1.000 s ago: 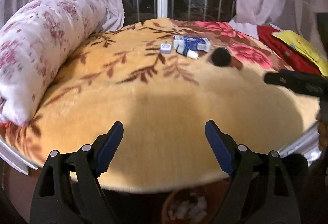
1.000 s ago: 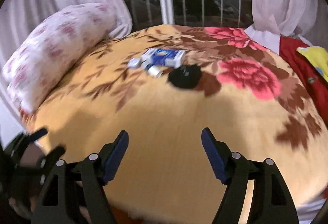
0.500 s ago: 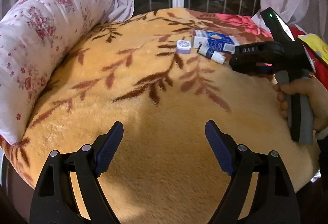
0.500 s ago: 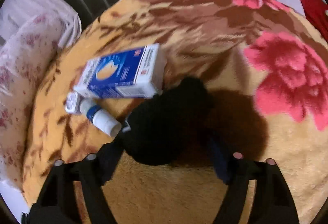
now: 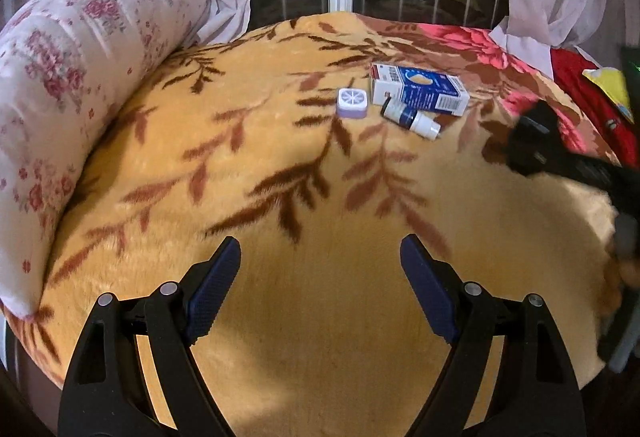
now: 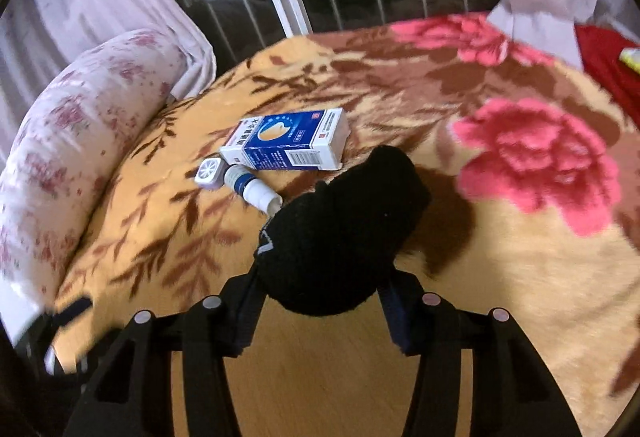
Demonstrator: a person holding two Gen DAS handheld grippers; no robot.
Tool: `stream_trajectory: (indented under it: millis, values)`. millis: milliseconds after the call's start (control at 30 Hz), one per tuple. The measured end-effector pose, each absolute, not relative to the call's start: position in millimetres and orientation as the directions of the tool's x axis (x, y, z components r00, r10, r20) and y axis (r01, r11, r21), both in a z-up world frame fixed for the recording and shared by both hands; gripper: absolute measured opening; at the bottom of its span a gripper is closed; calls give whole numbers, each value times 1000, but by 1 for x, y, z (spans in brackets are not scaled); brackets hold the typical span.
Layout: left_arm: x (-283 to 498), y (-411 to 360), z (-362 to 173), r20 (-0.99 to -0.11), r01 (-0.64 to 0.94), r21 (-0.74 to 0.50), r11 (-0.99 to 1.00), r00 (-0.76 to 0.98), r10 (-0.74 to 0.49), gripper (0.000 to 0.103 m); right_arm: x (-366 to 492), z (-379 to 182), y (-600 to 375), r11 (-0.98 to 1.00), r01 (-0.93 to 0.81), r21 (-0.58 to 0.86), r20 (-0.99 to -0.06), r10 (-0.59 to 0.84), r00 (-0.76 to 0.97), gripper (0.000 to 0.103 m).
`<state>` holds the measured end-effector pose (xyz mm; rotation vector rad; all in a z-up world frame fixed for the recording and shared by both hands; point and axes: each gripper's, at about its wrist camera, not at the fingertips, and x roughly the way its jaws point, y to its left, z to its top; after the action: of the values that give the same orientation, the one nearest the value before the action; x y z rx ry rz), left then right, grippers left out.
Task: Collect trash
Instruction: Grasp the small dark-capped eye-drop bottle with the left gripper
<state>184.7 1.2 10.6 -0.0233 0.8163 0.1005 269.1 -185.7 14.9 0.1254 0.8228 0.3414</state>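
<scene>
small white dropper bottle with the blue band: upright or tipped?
Tipped. The small white dropper bottle with blue band lies on its side on the blanket, beside the blue-and-white carton.

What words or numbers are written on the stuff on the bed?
Blue and white box: Chinese characters, small print and a barcode, all too small or blurred to read.
Small bottle: blue label, unreadable.
Small white case: only a spoke pattern, no words.
Black fabric item: a small white mark, unreadable.

Printed characters on the blue-and-white box point(image 6: 286, 145), too small to read
</scene>
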Motion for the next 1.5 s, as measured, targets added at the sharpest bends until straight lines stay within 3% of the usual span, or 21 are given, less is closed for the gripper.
stream_trajectory:
  millis: [267,667,933,1100,1200,1267,1500]
  values:
    - [228,-17,11,-751,-92,0,996,657,61,80,232,22,-228,968,-225,115,-611,247,752,52]
    - [317,-44,-1,-804,-136,-74,988,595,22,80,243,-2,-251,952,-211,223,-624,306,719,52]
    - [351,-45,-10,-831,-216,-209,954,553,-57,80,247,-7,-260,930,-216,297,-619,359,699,53]
    - [371,-47,-15,-852,-338,-156,928,522,47,79,247,-8,-259,928,-220,301,-621,366,693,53]
    - [376,-42,-17,-853,-395,-127,910,512,103,66,248,-9,-260,925,-218,310,-624,371,688,53]
    - [376,-42,-18,-850,-411,-114,905,511,125,63,248,-10,-261,924,-219,314,-624,374,686,53]
    - [377,-56,-21,-840,-437,-29,899,498,215,64,248,-11,-262,920,-213,328,-626,380,681,53]
